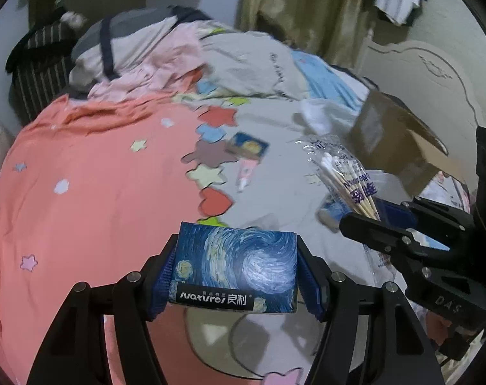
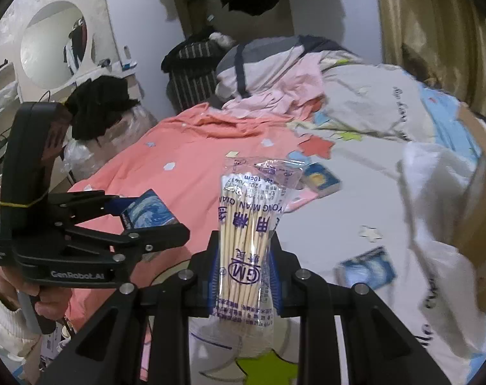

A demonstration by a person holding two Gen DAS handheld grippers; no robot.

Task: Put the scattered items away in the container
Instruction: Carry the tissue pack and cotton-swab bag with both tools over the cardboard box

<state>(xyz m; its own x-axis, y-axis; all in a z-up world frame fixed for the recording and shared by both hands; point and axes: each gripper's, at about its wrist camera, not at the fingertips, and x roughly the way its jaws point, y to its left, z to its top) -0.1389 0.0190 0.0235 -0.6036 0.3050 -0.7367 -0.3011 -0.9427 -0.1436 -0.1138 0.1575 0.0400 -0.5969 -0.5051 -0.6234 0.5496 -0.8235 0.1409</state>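
My left gripper [image 1: 235, 276] is shut on a blue starry-night tissue pack [image 1: 235, 271] and holds it above the bed; it also shows in the right wrist view [image 2: 150, 213]. My right gripper [image 2: 244, 276] is shut on a clear bag of cotton swabs [image 2: 247, 234], held upright; the bag also shows in the left wrist view [image 1: 345, 176]. Another blue tissue pack [image 2: 366, 271] lies on the sheet at the right. A third pack [image 1: 247, 146] and a small pink tube [image 1: 247, 173] lie farther off. An open cardboard box [image 1: 400, 141] stands at the right.
The bed has a pink and grey star-patterned sheet [image 1: 92, 199]. Piled clothes and bedding [image 1: 166, 54] lie at the far end. A white plastic bag [image 2: 441, 211] hangs over the box side. A dark striped basket [image 2: 188, 77] and a mirror [image 2: 54, 45] stand beyond the bed.
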